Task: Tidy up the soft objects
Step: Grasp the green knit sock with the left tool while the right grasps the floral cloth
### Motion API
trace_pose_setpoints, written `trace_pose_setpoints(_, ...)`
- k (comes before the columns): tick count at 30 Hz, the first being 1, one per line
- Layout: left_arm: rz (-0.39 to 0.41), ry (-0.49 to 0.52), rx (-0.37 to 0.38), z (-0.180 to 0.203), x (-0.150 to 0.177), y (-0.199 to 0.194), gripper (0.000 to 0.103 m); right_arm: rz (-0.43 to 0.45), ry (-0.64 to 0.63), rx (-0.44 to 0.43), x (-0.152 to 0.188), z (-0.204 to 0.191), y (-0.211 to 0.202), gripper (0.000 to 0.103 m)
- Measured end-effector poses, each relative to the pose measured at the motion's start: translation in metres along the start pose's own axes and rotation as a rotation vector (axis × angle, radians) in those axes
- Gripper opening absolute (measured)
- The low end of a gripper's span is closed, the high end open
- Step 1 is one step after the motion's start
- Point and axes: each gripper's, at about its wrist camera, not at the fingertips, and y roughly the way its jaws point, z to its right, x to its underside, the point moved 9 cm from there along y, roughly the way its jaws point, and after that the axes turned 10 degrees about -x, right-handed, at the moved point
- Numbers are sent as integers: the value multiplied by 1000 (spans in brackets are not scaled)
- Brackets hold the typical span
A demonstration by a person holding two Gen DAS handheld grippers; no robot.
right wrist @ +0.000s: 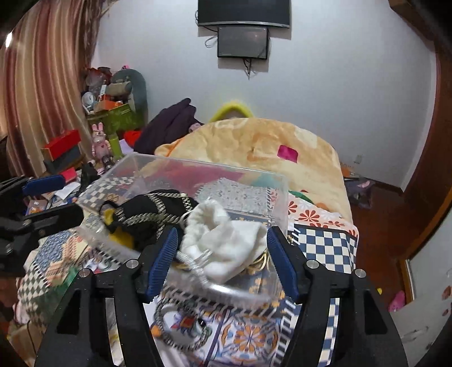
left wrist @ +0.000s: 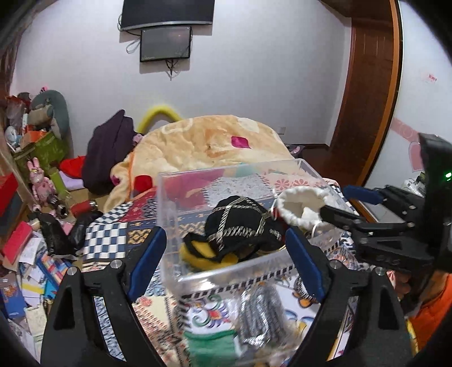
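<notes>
A clear plastic box (left wrist: 180,225) is seen on a bed spread with a patterned quilt (left wrist: 113,237). A black-and-yellow cloth (left wrist: 237,228) lies inside it. A white fleece item (right wrist: 226,240) is draped over the box's rim between the wide-spread fingers of the right gripper (right wrist: 223,259), apparently ungripped. The left gripper (left wrist: 226,259) is also held wide open and empty.

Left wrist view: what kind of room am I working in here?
Most likely a lived-in bedroom. A bed with a patterned quilt and a heaped yellow blanket fills the middle, a TV hangs on the far wall, and plush toys and clutter pile up in the corner.
</notes>
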Motion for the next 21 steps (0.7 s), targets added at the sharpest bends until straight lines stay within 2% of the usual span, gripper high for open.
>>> trace_pose_setpoints(4,12,-12,5,-9,10,-18,91,42,4,-37,2,-14,-22,80)
trace_pose_setpoints(7,17,-6,-13,-15,23,-31,92,62,8,-74,6,-27,-32,82)
trace_pose_setpoints(11,-10,2,-33,-26,46,-38,92,47,4,-111,24,-44,-33,86)
trace_pose_setpoints(15,-63,-15,-77,-39,77,-37,93,-6,-1,-132,50,-61,-24,86)
trace_pose_setpoints(21,-171,-23,-83,-44,128,-28,93,-115,33,-206,91,-82,-4,86)
